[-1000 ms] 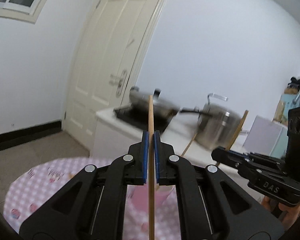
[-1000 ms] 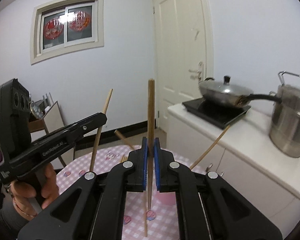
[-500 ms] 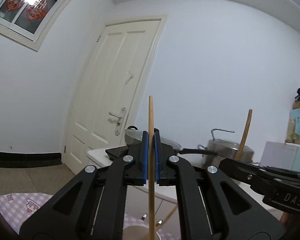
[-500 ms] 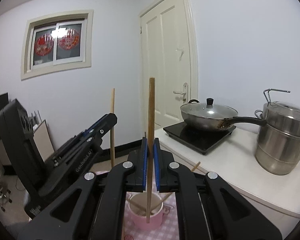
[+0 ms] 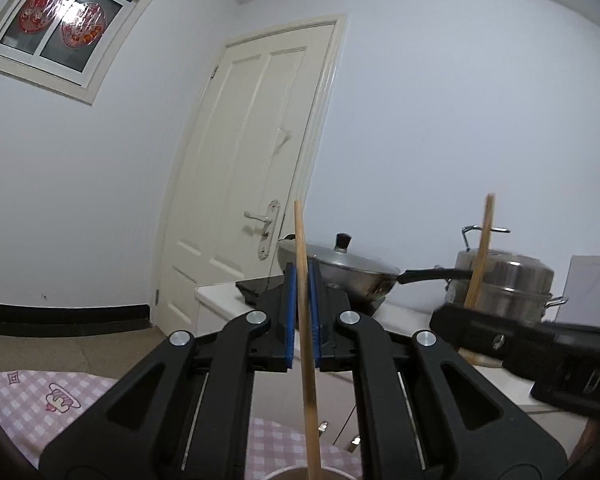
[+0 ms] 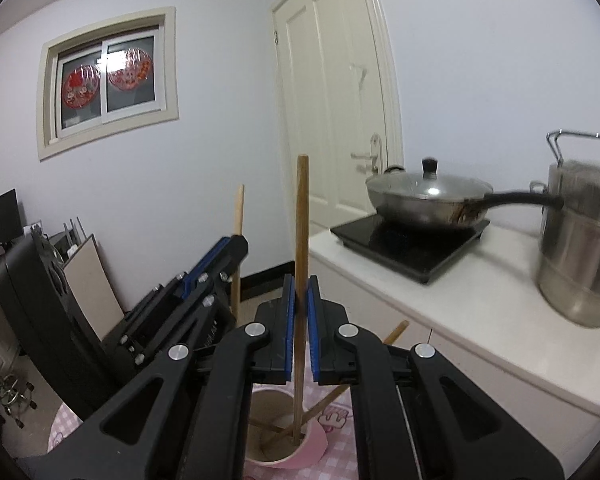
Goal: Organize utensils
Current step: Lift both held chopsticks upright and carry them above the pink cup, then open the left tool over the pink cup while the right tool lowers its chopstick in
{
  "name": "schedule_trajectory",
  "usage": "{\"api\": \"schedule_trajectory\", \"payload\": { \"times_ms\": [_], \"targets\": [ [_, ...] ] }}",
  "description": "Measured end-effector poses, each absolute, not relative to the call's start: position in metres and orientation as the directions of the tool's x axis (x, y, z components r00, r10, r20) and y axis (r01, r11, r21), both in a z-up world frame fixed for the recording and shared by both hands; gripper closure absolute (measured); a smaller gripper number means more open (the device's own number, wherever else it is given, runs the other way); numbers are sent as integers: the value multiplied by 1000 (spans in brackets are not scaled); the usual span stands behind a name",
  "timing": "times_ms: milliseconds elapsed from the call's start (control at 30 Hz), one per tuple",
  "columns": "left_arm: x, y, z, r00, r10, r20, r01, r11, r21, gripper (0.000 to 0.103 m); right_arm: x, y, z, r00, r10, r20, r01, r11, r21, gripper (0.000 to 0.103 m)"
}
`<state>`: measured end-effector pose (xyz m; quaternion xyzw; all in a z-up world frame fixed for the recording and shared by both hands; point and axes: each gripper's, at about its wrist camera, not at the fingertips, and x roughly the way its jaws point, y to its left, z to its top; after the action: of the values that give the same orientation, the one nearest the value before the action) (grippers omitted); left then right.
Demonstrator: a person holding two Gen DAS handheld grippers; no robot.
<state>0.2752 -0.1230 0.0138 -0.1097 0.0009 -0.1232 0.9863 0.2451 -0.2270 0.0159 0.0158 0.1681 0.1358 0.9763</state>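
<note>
Part of a raised marking, the letters "DA", shows on the black body of the right gripper (image 5: 516, 334) in the left wrist view; other writing is too blurred to read. The left gripper (image 5: 303, 312) has its blue pads clamped on a thin, pale wooden chopstick (image 5: 306, 320), which stands upright. The right gripper is clamped on a darker brown chopstick (image 6: 300, 280), whose lower end is inside a pink cup (image 6: 312, 442) on the checked tablecloth (image 6: 340, 448). Two more sticks lean in this cup.
</note>
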Motion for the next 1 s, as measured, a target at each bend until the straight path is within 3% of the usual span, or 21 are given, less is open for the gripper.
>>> {"api": "schedule_trajectory", "payload": {
  "times_ms": [300,633,900,1000],
  "targets": [
    [274,-116,24,969,-244,46,247,939,-240,95,253,-224,-3,891,250,-378,-245,967,64,98],
    [260,-118,26,970,-191,151,219,954,-202,95,254,-225,-9,879,255,-404,-247,966,72,98],
    [270,-116,10,971,-234,49,239,951,-196,95,257,-225,-16,866,259,-427,-249,965,80,98],
    [272,-111,12,966,-258,0,252,945,-208,88,257,-225,-16,865,260,-430,-250,965,82,98]
  ]
}}
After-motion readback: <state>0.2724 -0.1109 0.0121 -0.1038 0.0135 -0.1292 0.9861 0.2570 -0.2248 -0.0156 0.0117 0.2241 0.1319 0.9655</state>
